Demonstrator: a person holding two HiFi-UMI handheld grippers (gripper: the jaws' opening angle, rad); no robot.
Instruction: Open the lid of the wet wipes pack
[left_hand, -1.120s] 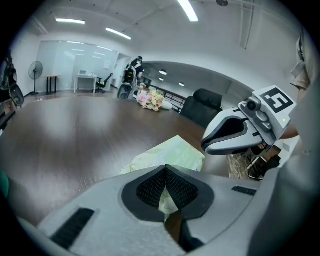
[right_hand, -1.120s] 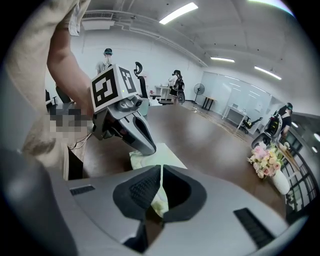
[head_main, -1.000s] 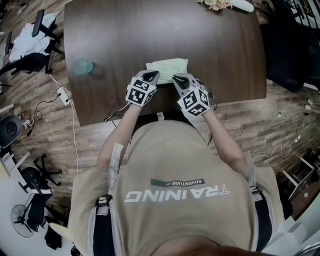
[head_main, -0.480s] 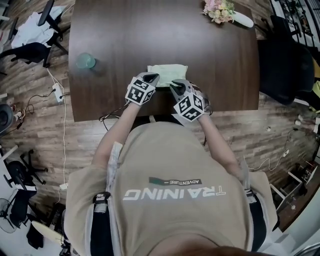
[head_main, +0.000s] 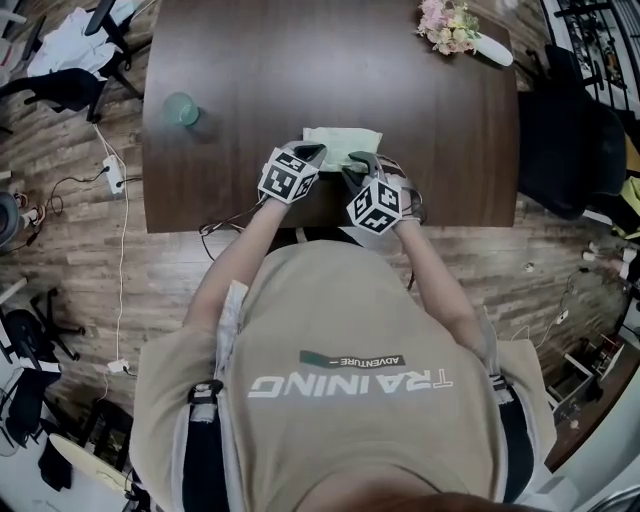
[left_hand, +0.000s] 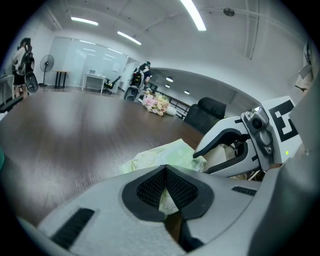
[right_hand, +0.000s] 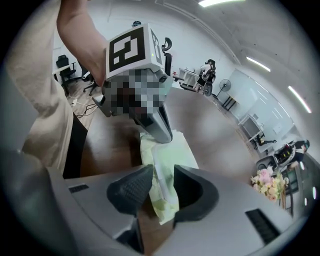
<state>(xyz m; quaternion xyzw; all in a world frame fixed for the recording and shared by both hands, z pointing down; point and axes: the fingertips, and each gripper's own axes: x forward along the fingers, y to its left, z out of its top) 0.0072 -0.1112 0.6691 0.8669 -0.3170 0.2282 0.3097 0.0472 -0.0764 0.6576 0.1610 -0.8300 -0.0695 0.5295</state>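
Note:
The pale green wet wipes pack (head_main: 340, 143) lies flat near the front edge of the dark table (head_main: 250, 60). My left gripper (head_main: 303, 153) is at the pack's near left corner. In the left gripper view its jaws (left_hand: 165, 169) are shut, pinching the pack's edge (left_hand: 167, 152). My right gripper (head_main: 360, 165) is over the pack's near right part, pointing steeply down. In the right gripper view its jaws (right_hand: 162, 175) are opening. The pack (right_hand: 167, 150) and a pale raised strip on it lie in the gap, and the pads do not press on it.
A teal cup (head_main: 182, 108) stands at the table's left. A bunch of flowers (head_main: 447, 22) lies at the far right corner. A black chair (head_main: 570, 130) stands beside the table's right side. Cables and chairs are on the wooden floor at the left.
My right gripper has rolled and sunk a little over the pack's near right part. The left gripper stays at the pack's near left corner.

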